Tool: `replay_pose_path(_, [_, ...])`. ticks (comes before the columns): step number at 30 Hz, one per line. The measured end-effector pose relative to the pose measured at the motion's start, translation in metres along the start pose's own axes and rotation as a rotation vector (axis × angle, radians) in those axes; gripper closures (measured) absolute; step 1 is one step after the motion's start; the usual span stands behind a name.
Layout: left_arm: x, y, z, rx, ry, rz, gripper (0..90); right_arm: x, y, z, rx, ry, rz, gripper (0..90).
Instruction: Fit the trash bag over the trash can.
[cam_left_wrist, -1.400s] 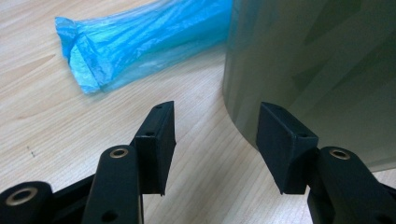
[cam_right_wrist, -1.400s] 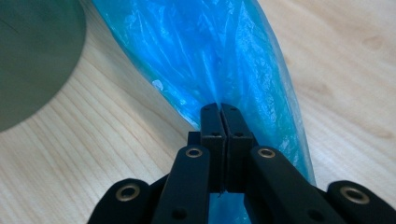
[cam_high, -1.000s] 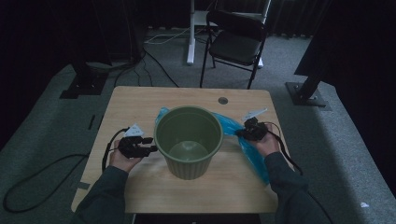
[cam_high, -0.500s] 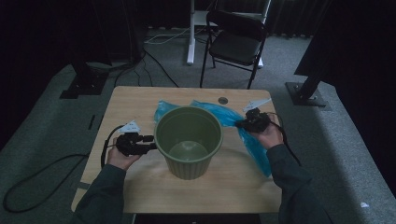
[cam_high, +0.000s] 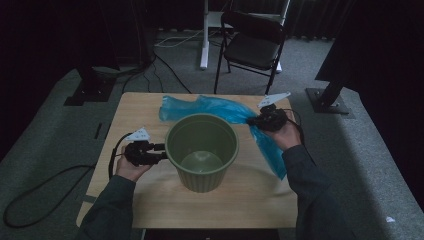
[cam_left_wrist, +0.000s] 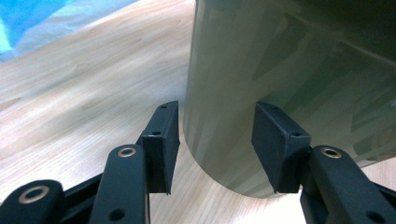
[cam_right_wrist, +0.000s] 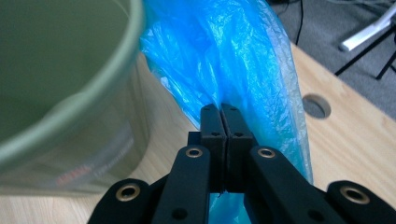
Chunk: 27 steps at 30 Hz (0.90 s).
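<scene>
Since a second ago, the right gripper (cam_high: 261, 120) has lifted the blue plastic bag (cam_high: 225, 109), which now stretches behind the green bin (cam_high: 202, 151) instead of lying flat. Its jaws are pressed fully together on the bag's film. The left gripper (cam_high: 161, 152) holds its jaws wide apart around the bin's lower wall; I cannot tell if the pads (cam_left_wrist: 163, 140) touch it. The bin stands upright and looks empty, on a light wooden table (cam_high: 135, 112). Behind stands a dark folding chair (cam_high: 252, 45) on grey carpet.

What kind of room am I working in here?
Probably a studio or lab set up for recording: a lone wooden table on grey carpet, a folding chair behind it, and black stand bases with loose cables around.
</scene>
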<state>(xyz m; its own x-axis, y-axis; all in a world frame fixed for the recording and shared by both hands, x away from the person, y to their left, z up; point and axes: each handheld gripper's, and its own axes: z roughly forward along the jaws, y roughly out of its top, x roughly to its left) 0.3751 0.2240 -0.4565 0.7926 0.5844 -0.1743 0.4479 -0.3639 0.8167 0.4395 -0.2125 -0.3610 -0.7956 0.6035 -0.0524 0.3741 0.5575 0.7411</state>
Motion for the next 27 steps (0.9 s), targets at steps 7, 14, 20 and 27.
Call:
replay_pose_path(7, [0.001,0.000,0.001,0.019,-0.002,-0.026,51.3,0.009,0.021,-0.003,-0.017,0.008,-0.036,89.3])
replay_pose_path(14, [0.001,0.000,0.001,0.023,-0.006,-0.029,51.3,0.013,0.040,-0.011,-0.041,0.000,-0.062,89.3])
replay_pose_path(20, [0.001,0.000,0.002,0.026,-0.005,-0.030,51.4,0.018,0.055,-0.015,-0.070,0.010,-0.074,89.3])
replay_pose_path(27, [0.000,0.000,0.003,0.021,0.004,-0.032,52.1,0.029,0.072,-0.011,-0.094,0.035,-0.094,89.3])
